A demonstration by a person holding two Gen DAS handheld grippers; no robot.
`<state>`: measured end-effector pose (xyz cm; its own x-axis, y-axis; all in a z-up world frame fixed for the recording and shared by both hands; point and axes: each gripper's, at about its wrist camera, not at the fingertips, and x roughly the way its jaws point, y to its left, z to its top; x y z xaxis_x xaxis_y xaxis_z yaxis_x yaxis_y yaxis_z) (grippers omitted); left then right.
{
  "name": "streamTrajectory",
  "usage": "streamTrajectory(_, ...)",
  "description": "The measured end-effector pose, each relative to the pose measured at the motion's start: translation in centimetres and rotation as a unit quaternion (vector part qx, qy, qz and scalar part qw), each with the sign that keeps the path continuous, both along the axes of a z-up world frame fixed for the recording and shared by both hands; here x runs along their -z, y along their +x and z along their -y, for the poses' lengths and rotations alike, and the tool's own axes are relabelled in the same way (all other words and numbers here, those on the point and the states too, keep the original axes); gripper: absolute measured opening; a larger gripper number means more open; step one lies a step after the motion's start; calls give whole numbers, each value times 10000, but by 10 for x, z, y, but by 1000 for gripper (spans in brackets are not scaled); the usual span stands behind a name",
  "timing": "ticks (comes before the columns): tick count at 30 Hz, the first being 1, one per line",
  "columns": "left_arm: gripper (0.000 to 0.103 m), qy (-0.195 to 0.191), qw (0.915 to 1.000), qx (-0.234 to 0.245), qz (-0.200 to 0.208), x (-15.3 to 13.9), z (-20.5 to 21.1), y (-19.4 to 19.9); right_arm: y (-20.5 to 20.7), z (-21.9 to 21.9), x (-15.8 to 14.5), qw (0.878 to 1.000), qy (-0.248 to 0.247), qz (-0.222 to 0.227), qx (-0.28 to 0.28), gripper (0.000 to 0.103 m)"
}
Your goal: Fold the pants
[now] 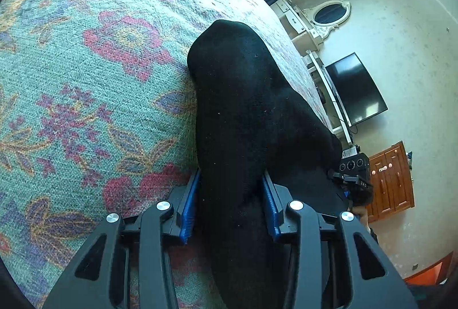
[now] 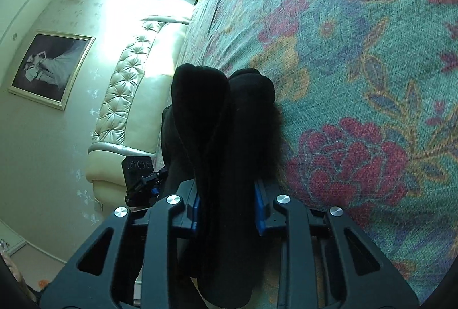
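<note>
Clearly the black pants (image 1: 243, 114) are soft, limp and light, bunching into thick folds, so an edge or hem gathered flat is probably the safest hold; they hang just over the floral bed (image 1: 94, 57), pinched in both the left gripper (image 1: 232, 203) and the right gripper (image 2: 226, 206). Nothing lies on the bedspread nearby, and the television (image 1: 356, 88) and headboard (image 2: 128, 74) stand well apart.

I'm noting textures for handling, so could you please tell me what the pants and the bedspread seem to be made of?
The pants: black, matte, soft knit or fleece, seemingly; fuzzy fibres show along their edge in the right wrist view. The bedspread: a coarse woven fabric, floral on green, matte, with visible weave grain.
</note>
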<state>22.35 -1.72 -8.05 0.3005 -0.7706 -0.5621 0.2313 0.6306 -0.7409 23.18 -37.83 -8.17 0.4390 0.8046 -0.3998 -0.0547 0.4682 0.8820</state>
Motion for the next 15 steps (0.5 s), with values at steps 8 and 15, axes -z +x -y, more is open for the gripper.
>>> streamTrajectory(8, 53, -694, 9976, -3, 85, -4, -17, -1, 3, 7, -16, 9991, 264, 268, -209, 64)
streamTrajectory(15, 58, -572, 9981, -5, 206, -8, -18, 22, 22, 7, -24, 9991, 17, 426, -56, 69)
